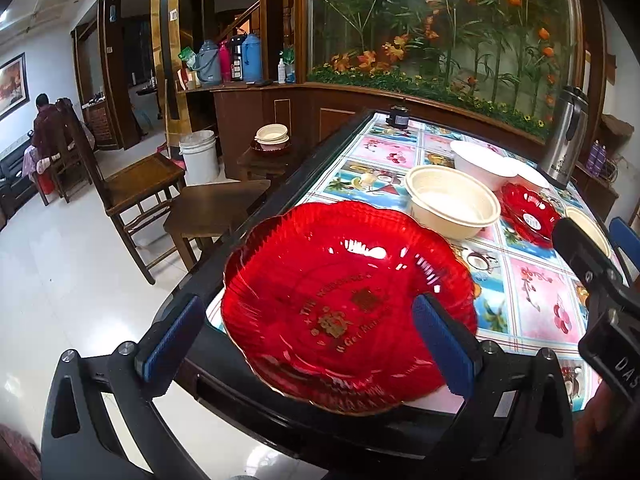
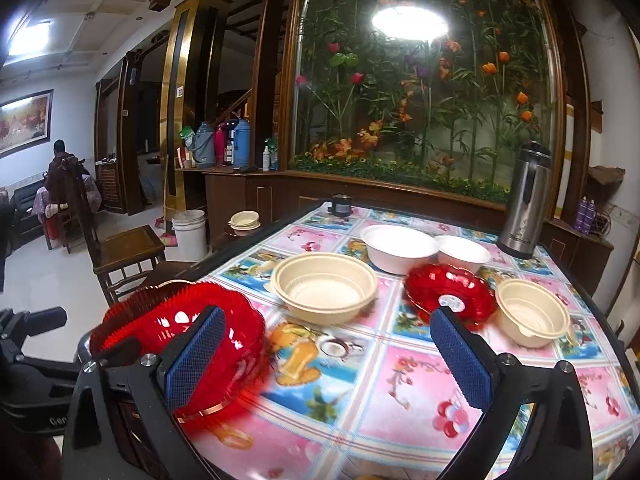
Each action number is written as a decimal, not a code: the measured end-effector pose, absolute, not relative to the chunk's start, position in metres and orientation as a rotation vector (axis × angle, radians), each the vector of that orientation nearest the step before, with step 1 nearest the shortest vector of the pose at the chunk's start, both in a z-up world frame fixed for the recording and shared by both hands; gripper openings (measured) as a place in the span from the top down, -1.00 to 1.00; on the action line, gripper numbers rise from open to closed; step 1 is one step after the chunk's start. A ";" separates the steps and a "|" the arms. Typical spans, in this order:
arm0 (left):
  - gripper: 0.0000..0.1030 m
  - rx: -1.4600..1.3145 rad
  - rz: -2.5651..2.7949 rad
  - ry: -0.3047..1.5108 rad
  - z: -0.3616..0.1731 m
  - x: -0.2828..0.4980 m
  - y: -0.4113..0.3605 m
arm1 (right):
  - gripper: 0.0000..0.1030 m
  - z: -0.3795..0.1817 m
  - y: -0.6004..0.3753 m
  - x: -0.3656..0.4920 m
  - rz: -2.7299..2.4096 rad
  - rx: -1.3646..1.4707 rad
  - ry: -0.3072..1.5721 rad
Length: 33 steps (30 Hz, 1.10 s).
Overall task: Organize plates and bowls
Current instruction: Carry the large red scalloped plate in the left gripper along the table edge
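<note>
Seemingly little is getting sorted yet. At the desk's (image 2: 360, 380) left edge the large red plate (image 1: 344, 312) is lying alone, the left hand-held gripper (image 1: 316, 336) spreading wide around it without pressing. Next the cream bowl (image 2: 324, 286), two white bowls (image 2: 400, 246), small red plate (image 2: 448, 294) and small cream bowl (image 2: 532, 318) are sitting unstacked. The right hand-held gripper (image 2: 328, 360) is hanging released, holding nothing.
</note>
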<state>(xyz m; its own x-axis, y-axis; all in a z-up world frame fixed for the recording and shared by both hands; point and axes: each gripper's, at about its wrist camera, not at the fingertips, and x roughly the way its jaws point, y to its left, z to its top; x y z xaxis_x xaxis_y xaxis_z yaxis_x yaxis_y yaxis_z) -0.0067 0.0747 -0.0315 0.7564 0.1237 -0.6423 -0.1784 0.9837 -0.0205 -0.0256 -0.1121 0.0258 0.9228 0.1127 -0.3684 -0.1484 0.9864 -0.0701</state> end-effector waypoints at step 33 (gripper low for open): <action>-1.00 -0.056 0.275 0.768 -0.046 -0.012 0.077 | -0.99 0.005 -0.118 -0.036 0.262 0.004 0.488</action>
